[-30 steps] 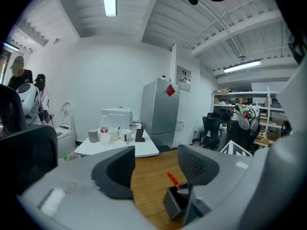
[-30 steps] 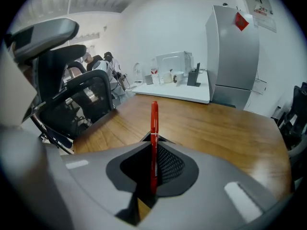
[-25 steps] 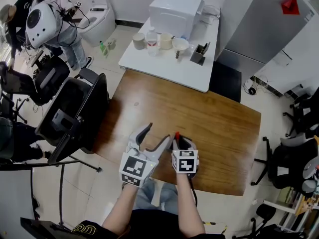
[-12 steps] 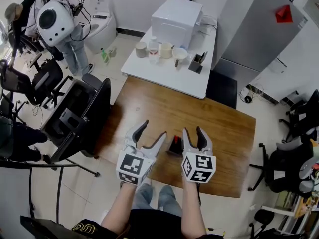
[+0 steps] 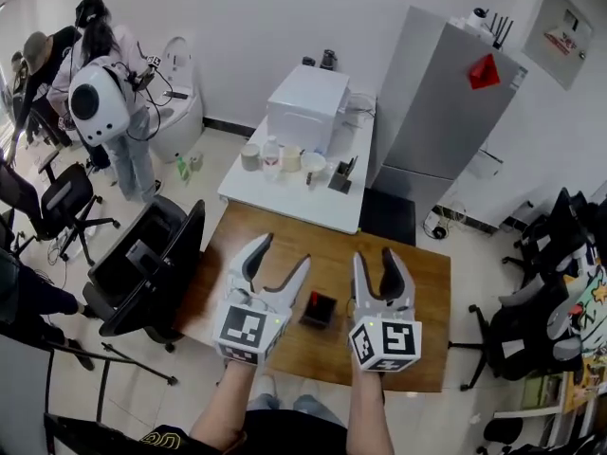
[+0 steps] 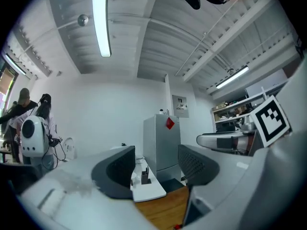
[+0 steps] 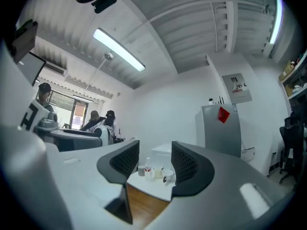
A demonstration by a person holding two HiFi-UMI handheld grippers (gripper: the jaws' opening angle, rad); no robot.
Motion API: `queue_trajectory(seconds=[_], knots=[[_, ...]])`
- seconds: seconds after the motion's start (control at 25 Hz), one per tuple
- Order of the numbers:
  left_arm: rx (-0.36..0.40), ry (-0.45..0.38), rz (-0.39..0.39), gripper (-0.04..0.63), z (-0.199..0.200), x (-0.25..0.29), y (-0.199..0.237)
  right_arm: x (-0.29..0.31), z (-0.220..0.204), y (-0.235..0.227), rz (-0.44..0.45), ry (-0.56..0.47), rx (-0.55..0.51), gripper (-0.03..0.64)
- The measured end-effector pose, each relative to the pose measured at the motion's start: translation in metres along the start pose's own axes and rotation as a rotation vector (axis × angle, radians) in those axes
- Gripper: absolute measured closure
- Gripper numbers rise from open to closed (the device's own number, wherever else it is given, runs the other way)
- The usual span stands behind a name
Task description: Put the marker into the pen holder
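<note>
Head view, desk: below me is a brown wooden desk (image 5: 417, 282), and beyond it a white desk (image 5: 285, 197) carrying cups and a bottle.
Head view, marker: the red-tipped marker (image 5: 314, 299) stands in the black square pen holder (image 5: 321, 313). The holder sits on the wooden desk between my two grippers.
Head view, left gripper (image 5: 278, 259): it is just left of the holder and not touching it, with its jaws spread.
Head view, right gripper (image 5: 376, 262): it is just right of the holder and clear of the marker, with its jaws spread.
Left gripper view, jaws: they are released with nothing between them. Through the gap I see the white desk and a tall grey cabinet (image 6: 160, 138).
Right gripper view, jaws: they are released and empty. The gap frames the white desk with its bottle and cups, and the wooden desk lies below.
</note>
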State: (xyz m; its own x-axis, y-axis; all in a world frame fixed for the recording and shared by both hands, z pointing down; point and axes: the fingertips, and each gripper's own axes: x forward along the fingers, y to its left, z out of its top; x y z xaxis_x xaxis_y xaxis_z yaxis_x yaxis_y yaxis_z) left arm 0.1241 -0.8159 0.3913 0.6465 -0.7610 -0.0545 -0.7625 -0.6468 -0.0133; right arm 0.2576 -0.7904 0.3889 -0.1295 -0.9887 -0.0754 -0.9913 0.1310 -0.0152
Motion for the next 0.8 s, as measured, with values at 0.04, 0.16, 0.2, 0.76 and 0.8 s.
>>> queue_trajectory(seconds=[0.04, 0.16, 0.2, 0.76, 0.8], knots=[[0.012, -0.002, -0.006, 0.311, 0.005, -0.003, -0.004, -0.004, 0.006, 0.004, 0.012, -0.018, -0.004, 0.409], [0.038, -0.006, -0.004, 0.311, 0.021, -0.011, -0.015, -0.018, 0.021, 0.013, 0.058, -0.049, 0.008, 0.357], [0.042, -0.015, 0.003, 0.311, 0.026, -0.014, -0.019, -0.023, 0.027, 0.013, 0.069, -0.067, 0.014, 0.348], [0.052, 0.071, 0.196, 0.328, -0.016, -0.119, -0.178, -0.195, -0.019, -0.030, 0.160, 0.031, -0.009, 0.365], [0.061, 0.090, 0.195, 0.327, -0.019, -0.122, -0.189, -0.203, -0.021, -0.031, 0.175, 0.049, -0.001, 0.365]])
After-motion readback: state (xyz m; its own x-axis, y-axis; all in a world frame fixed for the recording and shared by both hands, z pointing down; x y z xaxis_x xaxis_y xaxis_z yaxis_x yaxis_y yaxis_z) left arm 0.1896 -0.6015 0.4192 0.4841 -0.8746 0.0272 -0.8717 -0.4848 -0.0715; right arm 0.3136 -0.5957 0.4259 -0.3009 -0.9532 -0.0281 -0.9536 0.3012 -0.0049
